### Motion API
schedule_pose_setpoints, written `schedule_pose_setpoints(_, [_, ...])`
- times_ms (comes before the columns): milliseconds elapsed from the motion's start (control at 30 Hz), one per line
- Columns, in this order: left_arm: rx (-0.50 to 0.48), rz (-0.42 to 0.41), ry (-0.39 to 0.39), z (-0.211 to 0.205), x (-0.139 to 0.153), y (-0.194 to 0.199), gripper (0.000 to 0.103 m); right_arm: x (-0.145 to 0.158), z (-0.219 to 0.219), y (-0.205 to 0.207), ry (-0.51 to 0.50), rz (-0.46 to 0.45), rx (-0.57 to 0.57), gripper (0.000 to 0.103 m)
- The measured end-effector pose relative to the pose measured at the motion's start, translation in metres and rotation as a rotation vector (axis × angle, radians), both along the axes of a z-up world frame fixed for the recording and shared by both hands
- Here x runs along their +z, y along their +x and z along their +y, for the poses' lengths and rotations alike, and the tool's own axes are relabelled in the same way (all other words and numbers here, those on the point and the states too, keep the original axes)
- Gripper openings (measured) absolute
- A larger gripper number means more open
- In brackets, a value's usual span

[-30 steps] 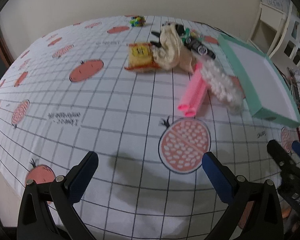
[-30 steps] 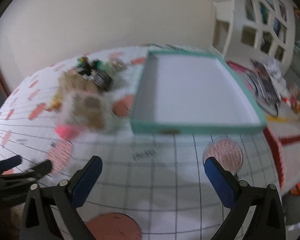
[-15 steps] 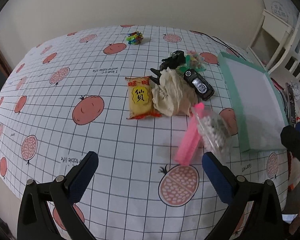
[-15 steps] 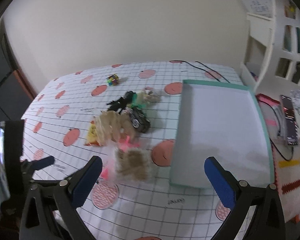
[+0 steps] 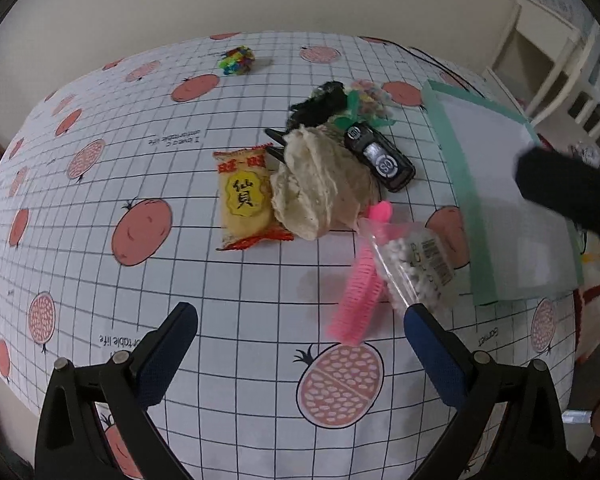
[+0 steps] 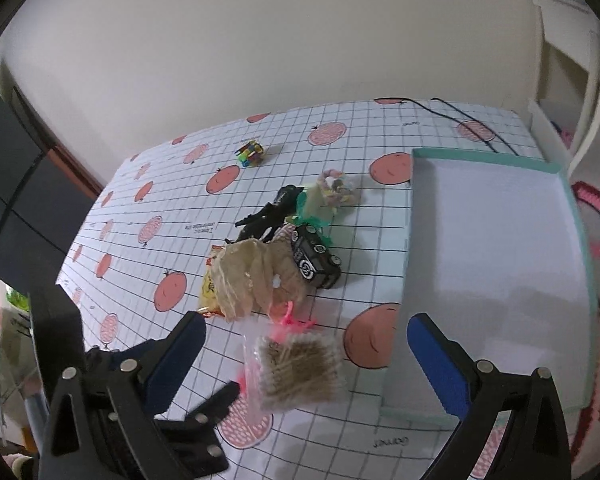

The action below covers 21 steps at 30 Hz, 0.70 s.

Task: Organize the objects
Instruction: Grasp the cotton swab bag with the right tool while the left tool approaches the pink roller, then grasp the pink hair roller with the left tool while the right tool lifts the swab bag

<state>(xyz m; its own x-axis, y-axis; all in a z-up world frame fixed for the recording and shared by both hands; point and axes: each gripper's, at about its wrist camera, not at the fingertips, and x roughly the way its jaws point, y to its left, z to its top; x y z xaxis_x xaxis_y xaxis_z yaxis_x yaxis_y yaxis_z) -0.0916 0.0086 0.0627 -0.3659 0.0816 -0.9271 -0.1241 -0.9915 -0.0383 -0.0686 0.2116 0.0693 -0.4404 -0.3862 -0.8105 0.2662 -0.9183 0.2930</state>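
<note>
A pile lies mid-table: a yellow snack packet (image 5: 246, 200), a beige cloth bundle (image 5: 320, 184), a black toy car (image 5: 380, 158), a pink comb (image 5: 360, 300) and a clear bag of cotton swabs (image 5: 416, 268). The empty teal tray (image 5: 472, 216) lies to their right. My left gripper (image 5: 300, 332) hovers open above the table, short of the pile, with nothing between its fingers. My right gripper (image 6: 306, 344) is open too, high over the swab bag (image 6: 300, 372), with the tray (image 6: 484, 159) to its right.
A colourful cube (image 5: 236, 60) sits alone at the far side. A black figure (image 5: 320, 104) and a candy bag (image 5: 370, 94) lie behind the pile. White shelving (image 5: 560, 60) stands off the table's right. A black cable (image 6: 460, 116) crosses the far corner.
Both grippers have risen and drawn back from the table. The right one swung left from the tray toward the pile. The objects lie where they were.
</note>
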Motion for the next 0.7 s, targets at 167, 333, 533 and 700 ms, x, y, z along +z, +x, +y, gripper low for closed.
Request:
schedule_pose_setpoints(167, [-0.026, -0.003, -0.015, 0.007, -0.009, 0.001, 0.103, -0.017, -0.012, -0.001, 0.008, -0.043, 0.038, 0.099])
schedule_pose_setpoints(333, [0.009, -0.033, 0.014, 0.0, -0.022, 0.0, 0.099, -0.035, -0.019, -0.003, 0.038, -0.085, 0.045, 0.096])
schedule_pose_setpoints(533, [0.008, -0.04, 0.026, 0.0, -0.022, 0.005, 0.099, -0.05, -0.024, -0.002, 0.078, -0.124, 0.061, 0.096])
schedule_pose_setpoints(700, [0.0, -0.042, 0.021, 0.002, -0.021, 0.007, 0.097, -0.062, -0.03, -0.002, 0.126, -0.15, 0.072, 0.096])
